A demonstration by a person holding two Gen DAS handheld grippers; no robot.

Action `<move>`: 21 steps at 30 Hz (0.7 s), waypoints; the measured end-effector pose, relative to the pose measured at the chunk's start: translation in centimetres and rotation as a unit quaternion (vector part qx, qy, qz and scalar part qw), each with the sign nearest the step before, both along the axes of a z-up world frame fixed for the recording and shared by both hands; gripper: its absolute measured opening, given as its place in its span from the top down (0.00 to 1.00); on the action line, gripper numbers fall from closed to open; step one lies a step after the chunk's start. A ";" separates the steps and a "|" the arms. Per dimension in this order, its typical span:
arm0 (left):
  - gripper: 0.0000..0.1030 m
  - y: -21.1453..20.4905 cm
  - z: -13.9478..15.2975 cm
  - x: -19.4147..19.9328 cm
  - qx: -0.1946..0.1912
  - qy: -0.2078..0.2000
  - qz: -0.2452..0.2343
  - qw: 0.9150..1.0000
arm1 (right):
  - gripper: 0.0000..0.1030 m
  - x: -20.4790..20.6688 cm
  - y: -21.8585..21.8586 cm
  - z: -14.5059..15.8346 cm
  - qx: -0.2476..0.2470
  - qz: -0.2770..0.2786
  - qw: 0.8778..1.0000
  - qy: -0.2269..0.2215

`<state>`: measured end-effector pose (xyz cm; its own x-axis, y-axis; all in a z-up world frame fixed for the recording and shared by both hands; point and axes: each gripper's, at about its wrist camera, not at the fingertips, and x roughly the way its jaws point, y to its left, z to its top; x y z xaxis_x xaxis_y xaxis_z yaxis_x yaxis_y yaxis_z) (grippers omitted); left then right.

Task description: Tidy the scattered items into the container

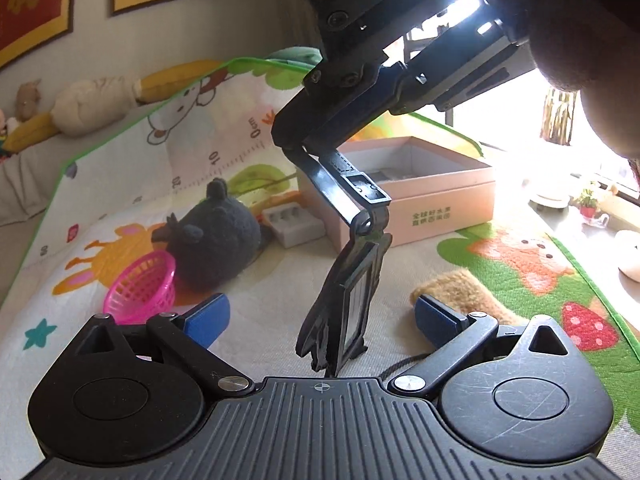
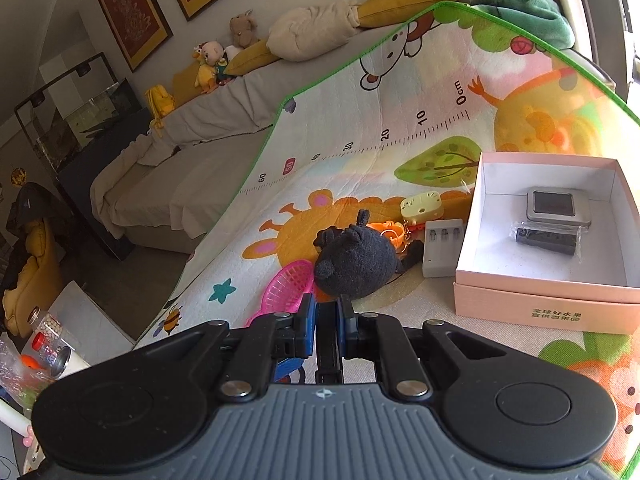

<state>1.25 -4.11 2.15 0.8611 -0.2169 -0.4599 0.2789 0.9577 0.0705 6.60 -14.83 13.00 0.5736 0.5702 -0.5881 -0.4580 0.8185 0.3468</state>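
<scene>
So far, the pink box [image 2: 548, 300] at right is holding only a tin [image 2: 558, 209] and a black packet [image 2: 546, 240]. Still lying out on the mat [image 2: 360, 152]: black plush [image 2: 356, 266], pink basket [image 2: 286, 284], white charger [image 2: 442, 252], brown plush [image 1: 464, 292]. The right gripper [image 2: 325, 312] is clenching a black folding stand [image 1: 352, 304], dangling mid-frame between the left gripper [image 1: 320, 316]'s released jaws.

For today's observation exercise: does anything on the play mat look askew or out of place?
The pink basket lies tipped on its side beside the black plush toy, its opening facing sideways, not up. Nothing looks spilled or broken.
</scene>
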 end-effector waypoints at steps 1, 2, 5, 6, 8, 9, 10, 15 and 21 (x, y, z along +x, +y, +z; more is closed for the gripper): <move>0.42 -0.1 0.0 0.1 -0.002 0.003 -0.004 1.000 | 0.90 -0.1 0.0 0.0 -0.004 0.000 1.000 -0.005; 0.49 -0.1 0.0 0.2 -0.003 0.005 -0.008 1.000 | 0.90 -0.2 -0.1 0.0 -0.004 0.000 1.000 -0.006; 0.48 -0.2 0.1 -0.3 0.004 0.001 -0.016 1.000 | 0.90 -0.2 -0.3 -0.1 -0.002 -0.002 1.000 -0.003; 0.48 -0.2 0.1 -0.5 0.009 -0.001 -0.018 1.000 | 0.90 -0.3 -0.4 -0.2 -0.001 -0.004 1.000 -0.005; 0.41 0.3 0.2 -0.8 0.017 -0.005 -0.017 1.000 | 0.90 -0.3 -0.6 -0.1 0.000 -0.006 1.000 -0.008; 0.38 0.7 0.3 -0.9 0.020 -0.007 -0.015 1.000 | 0.90 -0.3 -0.6 -0.1 0.000 -0.007 1.000 -0.009; 0.31 1.2 0.5 -0.9 0.023 -0.008 -0.012 1.000 | 0.90 -0.3 -0.7 -0.1 0.000 -0.008 1.000 -0.011; 0.15 3.6 1.0 -0.7 0.040 -0.018 0.013 0.999 | 0.89 0.2 -0.4 -0.1 -0.002 -0.020 1.000 -0.019; 0.07 4.1 0.9 -0.4 0.055 -0.023 0.070 0.996 | 0.89 1.4 0.7 -0.2 0.005 -0.030 0.999 -0.014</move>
